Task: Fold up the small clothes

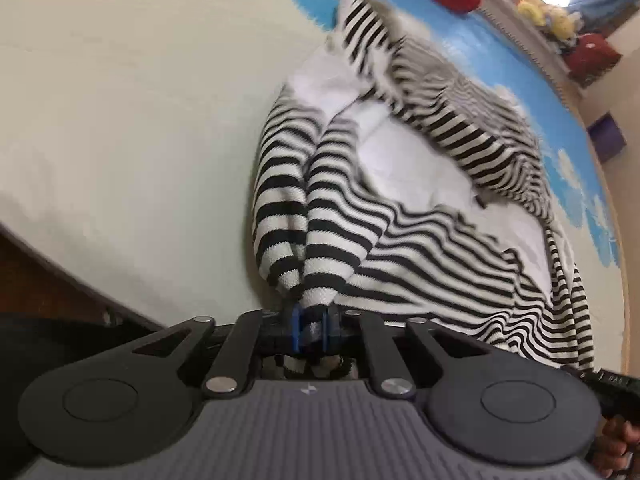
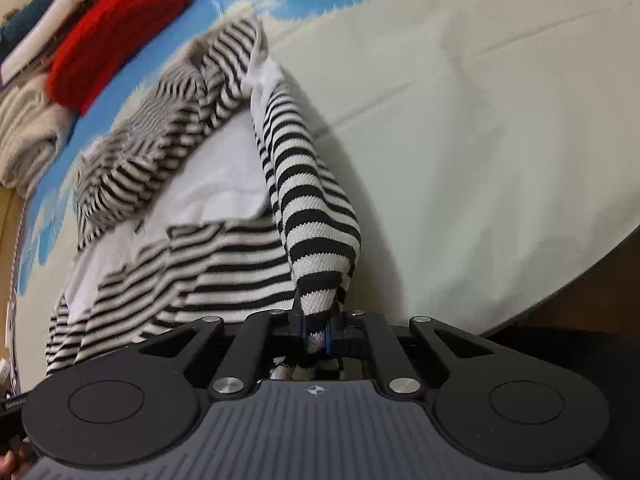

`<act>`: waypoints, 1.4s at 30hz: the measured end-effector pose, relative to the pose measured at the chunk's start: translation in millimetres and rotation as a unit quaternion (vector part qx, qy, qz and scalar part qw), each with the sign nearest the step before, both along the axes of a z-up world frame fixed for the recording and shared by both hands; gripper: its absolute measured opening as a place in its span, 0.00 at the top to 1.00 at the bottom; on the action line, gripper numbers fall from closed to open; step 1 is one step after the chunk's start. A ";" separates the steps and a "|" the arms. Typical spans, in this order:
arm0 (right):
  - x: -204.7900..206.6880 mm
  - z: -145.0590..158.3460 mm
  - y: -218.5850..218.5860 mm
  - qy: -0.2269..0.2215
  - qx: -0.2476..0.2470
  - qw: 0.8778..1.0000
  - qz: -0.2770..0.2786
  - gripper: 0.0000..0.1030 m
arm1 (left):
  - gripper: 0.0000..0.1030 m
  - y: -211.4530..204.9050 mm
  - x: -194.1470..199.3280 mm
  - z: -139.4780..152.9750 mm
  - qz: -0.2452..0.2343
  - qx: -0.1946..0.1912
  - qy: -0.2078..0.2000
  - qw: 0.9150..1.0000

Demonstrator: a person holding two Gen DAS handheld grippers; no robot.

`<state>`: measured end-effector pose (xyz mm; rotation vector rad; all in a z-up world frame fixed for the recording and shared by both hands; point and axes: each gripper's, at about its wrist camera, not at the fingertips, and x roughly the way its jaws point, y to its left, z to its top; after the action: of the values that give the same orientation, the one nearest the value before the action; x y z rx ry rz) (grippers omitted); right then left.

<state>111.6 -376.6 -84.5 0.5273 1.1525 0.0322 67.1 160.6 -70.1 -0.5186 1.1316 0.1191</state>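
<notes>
Under both of your tools lies the bed cover [image 1: 120, 120], pale cream, with blue patches along the upper right of the left wrist view and the upper left of the right wrist view. On it is spread the striped garment [image 1: 420, 248], black and white with a plain white part in its middle; it fills the centre and right of the left view and the centre and left of the right view. A red knit piece [image 2: 116, 36] sits beyond it in the upper left of the right view, touching other folded clothes [image 2: 28, 136]. Your left gripper [image 1: 311, 330] is clamped on a bunched striped edge at bottom centre. Your right gripper [image 2: 318, 336] is likewise clamped on a rolled striped edge.
</notes>
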 end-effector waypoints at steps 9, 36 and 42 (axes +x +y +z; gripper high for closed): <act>8.8 -12.4 7.6 0.029 -0.045 0.999 0.010 0.73 | 0.72 -5.1 8.3 -17.3 -0.002 -0.003 0.034 0.999; -24.8 128.1 -9.2 -0.183 0.013 0.983 0.031 0.95 | 0.93 -11.7 -29.8 125.3 -0.111 0.058 -0.156 0.980; -81.8 190.2 -28.7 -0.225 0.050 0.972 0.054 0.96 | 0.93 1.6 -87.9 184.2 -0.123 0.018 -0.186 0.975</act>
<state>29.8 -405.3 105.7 0.5121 0.7362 0.2919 -20.8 162.2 114.1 -0.3460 0.8151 -0.1676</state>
